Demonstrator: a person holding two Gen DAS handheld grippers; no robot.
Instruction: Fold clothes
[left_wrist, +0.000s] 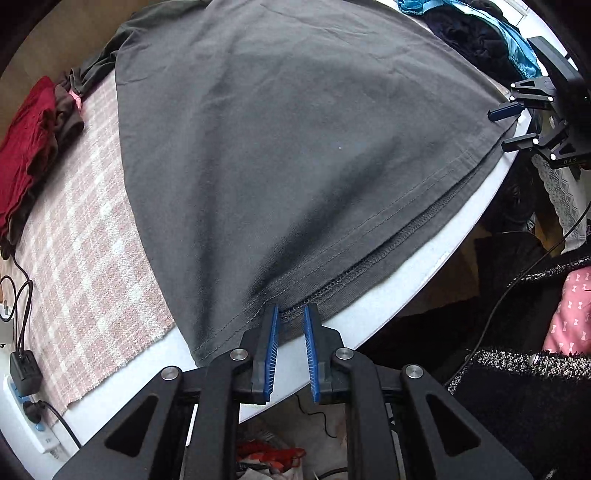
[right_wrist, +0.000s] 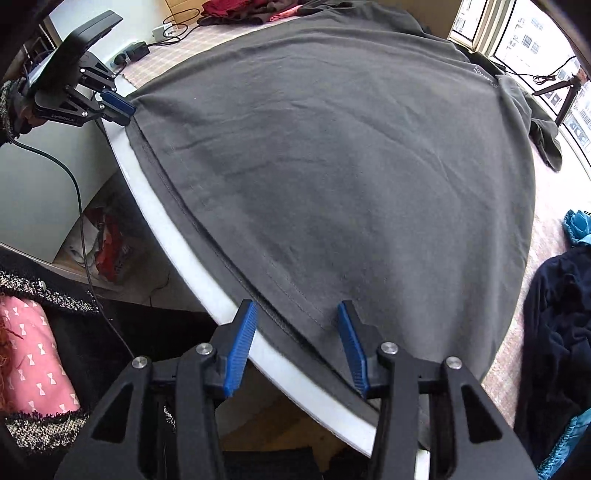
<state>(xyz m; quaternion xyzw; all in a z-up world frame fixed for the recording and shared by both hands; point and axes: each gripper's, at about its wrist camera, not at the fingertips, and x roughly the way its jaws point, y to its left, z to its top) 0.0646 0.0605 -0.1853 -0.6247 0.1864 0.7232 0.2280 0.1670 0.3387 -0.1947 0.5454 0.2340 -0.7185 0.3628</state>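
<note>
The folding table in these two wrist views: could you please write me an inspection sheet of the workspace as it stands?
Surface: white table with a pink checked cloth over part of it.
Job's things: grey T-shirt spread flat, hem along the near table edge.
Clutter: red garment and dark navy clothes beside the shirt; turquoise fabric behind.
Grippers: left gripper open, slightly, at the hem's left corner; right gripper open wider, straddling the hem; neither pinches cloth.
Cables: power strip with charger on the table; black cable hanging below.
Surroundings: window; items on the floor under the table.
</note>
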